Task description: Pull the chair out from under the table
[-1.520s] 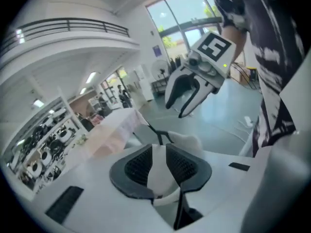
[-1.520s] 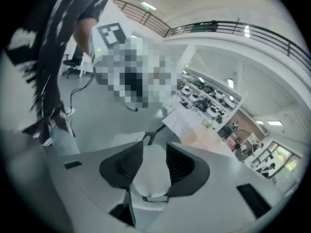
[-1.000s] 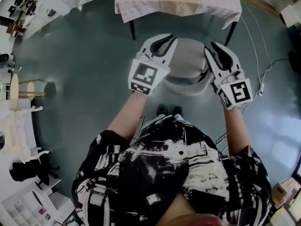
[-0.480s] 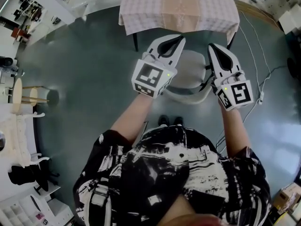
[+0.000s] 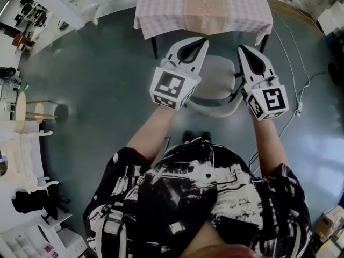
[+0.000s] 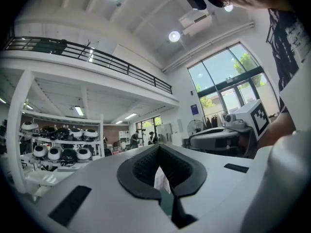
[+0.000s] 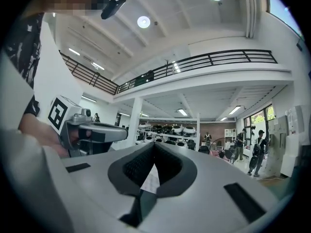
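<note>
A pale grey chair [image 5: 217,77] stands on the floor just in front of the table [image 5: 204,7] with the checked cloth, its curved backrest [image 5: 215,110] nearest me. My left gripper [image 5: 202,40] hovers over the chair's left side, shut and holding nothing. Over the right side, my right gripper [image 5: 242,48] is also shut and empty. In the left gripper view the jaws [image 6: 158,147] meet in front of a large hall, with the right gripper [image 6: 228,130] beside them. The right gripper view shows its own tips [image 7: 154,144] shut, and the left gripper [image 7: 92,130].
Dark table legs [image 5: 154,47] flank the chair. A white cable [image 5: 298,85] trails over the grey floor at the right. Shelves and a wooden stool [image 5: 24,109] stand at the left. My shoes [image 5: 194,137] are just behind the chair. People stand far off [image 7: 257,154].
Both grippers' jaws have gone from slightly apart to shut and both have risen above the chair. The chair stays in the same place before the table.
</note>
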{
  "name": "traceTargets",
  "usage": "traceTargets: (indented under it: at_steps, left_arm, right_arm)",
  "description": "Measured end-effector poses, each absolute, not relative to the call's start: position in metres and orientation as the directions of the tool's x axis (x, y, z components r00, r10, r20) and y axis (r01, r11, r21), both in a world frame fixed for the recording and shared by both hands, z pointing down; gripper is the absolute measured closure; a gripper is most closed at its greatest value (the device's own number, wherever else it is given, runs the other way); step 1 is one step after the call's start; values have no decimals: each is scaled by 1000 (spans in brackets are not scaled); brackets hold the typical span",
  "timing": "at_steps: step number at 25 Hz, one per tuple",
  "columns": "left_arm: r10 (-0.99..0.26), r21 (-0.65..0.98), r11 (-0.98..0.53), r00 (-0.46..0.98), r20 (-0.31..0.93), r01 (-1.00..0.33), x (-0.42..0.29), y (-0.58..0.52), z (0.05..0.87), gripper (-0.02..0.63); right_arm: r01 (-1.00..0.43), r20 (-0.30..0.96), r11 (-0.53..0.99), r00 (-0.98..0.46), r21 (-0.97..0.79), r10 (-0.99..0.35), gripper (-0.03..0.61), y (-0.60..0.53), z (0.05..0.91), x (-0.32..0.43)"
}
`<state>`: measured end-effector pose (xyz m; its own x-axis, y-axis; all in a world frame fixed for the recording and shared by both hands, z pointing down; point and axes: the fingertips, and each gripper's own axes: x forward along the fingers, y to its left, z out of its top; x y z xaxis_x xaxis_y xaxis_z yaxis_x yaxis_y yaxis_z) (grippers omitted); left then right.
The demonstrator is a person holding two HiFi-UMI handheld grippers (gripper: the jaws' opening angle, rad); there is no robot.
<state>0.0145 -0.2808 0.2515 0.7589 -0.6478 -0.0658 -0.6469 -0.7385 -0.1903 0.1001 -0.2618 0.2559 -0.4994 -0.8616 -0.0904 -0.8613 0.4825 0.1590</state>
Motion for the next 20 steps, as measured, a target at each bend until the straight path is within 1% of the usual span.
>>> traceTargets:
  at_steps: [5, 20]
  left_arm:
    - [-655, -185, -737, 754, -42, -650, 16, -287, 257, 614]
    - [-664, -171, -731, 747, -45, -660, 15, -291, 259, 614]
  right_arm:
    - [-865, -86, 477, -493, 156, -866, 580, -266, 258, 104]
    - [-860, -86, 482, -500, 169, -862, 580, -269, 255, 101]
